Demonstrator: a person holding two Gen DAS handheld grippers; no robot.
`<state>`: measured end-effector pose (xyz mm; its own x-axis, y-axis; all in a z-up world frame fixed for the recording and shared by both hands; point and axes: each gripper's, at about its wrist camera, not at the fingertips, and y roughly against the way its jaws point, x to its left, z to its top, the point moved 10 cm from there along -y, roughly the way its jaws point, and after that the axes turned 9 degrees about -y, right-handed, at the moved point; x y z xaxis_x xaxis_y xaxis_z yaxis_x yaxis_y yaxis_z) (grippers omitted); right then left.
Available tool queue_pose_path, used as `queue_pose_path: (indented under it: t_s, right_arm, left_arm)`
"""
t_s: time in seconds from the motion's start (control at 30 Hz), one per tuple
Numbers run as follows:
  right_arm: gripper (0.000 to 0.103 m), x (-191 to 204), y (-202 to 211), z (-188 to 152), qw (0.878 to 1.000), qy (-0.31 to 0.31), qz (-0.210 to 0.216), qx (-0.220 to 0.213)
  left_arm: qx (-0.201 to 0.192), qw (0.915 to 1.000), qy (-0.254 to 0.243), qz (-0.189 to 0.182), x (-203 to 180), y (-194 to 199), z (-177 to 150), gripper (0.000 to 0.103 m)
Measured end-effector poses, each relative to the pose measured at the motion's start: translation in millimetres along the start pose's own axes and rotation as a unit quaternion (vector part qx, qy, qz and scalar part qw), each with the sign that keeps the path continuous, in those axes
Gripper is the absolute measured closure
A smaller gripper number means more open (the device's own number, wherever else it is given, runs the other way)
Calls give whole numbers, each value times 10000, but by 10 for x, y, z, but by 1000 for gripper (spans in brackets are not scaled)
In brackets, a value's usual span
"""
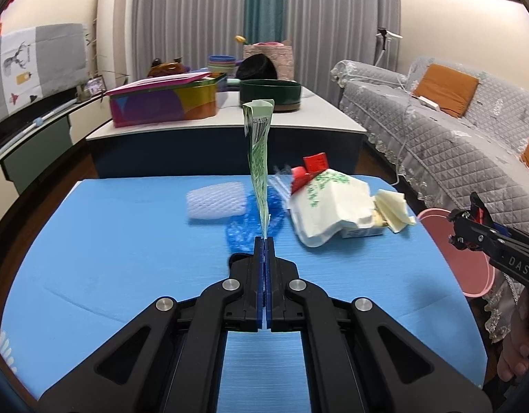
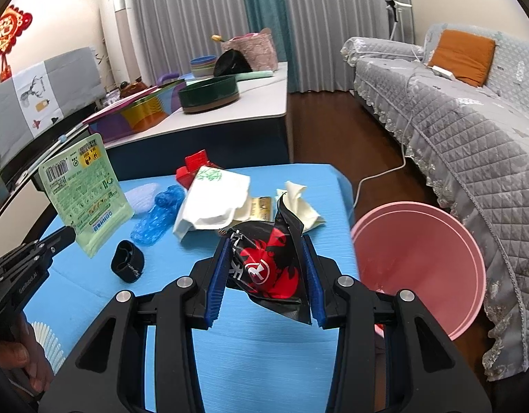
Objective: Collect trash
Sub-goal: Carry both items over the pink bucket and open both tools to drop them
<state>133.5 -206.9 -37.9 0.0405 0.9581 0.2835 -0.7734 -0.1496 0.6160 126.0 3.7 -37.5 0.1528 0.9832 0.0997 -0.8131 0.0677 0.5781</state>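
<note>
My left gripper [image 1: 264,239] is shut on a flat green wrapper [image 1: 260,151], held upright and edge-on above the blue table; the wrapper's printed face shows in the right wrist view [image 2: 85,192]. My right gripper [image 2: 264,241] is shut on a crumpled black and red snack bag [image 2: 268,268], lifted above the table near its right edge. The pink bin [image 2: 423,268] stands on the floor just right of the table, beside my right gripper.
On the blue table [image 2: 264,361] lie a white foam net [image 1: 216,199], a blue plastic bag [image 2: 157,213], a white paper bag [image 2: 213,203], a red box [image 2: 194,167], tissue [image 2: 299,199] and a black band [image 2: 126,265]. A grey sofa [image 2: 471,130] is right.
</note>
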Motion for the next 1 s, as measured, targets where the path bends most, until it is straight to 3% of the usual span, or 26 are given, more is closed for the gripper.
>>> queue_pose_path:
  t_s: [0.43, 1.0]
  right_arm:
    - [62, -446, 224, 256, 9984, -319, -312, -355]
    - [62, -1540, 594, 685, 9862, -984, -1031, -842]
  left_arm:
    - [-56, 9989, -243, -390, -480, 7, 97, 103]
    - [-89, 9927, -603, -1036, -1323, -74, 402, 103]
